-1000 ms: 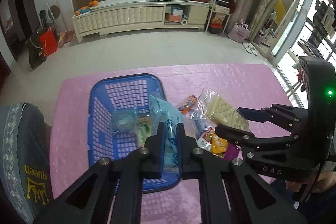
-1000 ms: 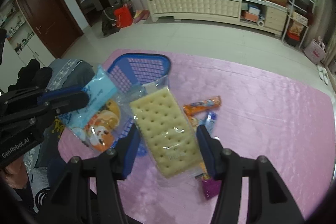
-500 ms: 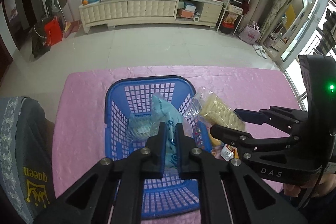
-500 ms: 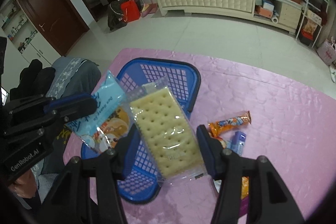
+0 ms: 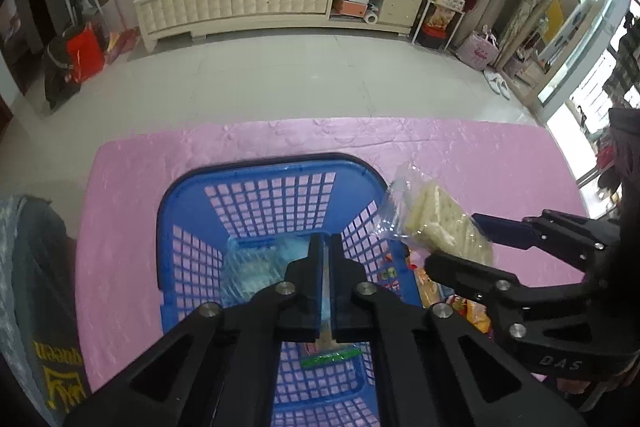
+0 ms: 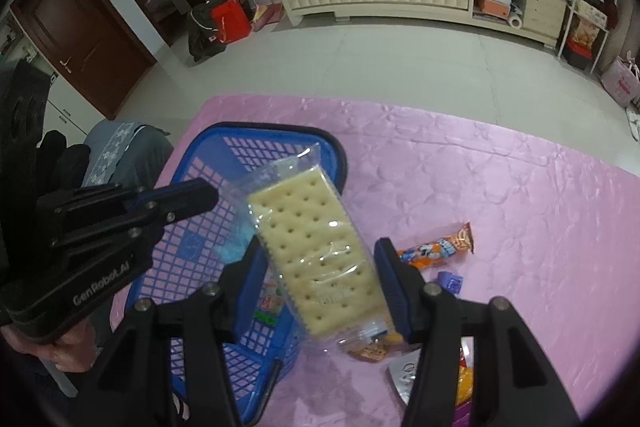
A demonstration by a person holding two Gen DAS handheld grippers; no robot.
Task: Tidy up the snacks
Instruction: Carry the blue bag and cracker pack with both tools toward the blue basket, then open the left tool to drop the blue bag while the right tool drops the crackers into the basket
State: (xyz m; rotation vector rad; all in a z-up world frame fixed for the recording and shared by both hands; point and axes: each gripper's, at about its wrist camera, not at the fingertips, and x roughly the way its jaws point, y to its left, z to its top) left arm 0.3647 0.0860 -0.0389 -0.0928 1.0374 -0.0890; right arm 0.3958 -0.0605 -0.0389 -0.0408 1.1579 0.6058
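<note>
A blue plastic basket (image 5: 264, 187) (image 6: 256, 139) stands on the pink tablecloth. My left gripper (image 5: 328, 247) is over the basket, jaws nearly closed; the light blue snack bag (image 5: 256, 267) lies in the basket below the tips, and a thin edge shows between the pads. In the right wrist view the left gripper (image 6: 200, 195) shows nothing in its tips. My right gripper (image 6: 320, 255) is shut on a clear pack of crackers (image 6: 316, 251) (image 5: 444, 227), held above the basket's right rim.
Loose snacks lie on the cloth right of the basket: an orange wrapper (image 6: 440, 247), a small purple packet (image 6: 450, 281), and orange and silver packets (image 6: 412, 367). More snacks lie in the basket (image 5: 328, 357). A grey chair (image 5: 28, 287) stands at the left.
The light blue bag has dropped from the left gripper into the basket. Both grippers have moved over the basket, and the cracker pack has come closer to its right rim.
</note>
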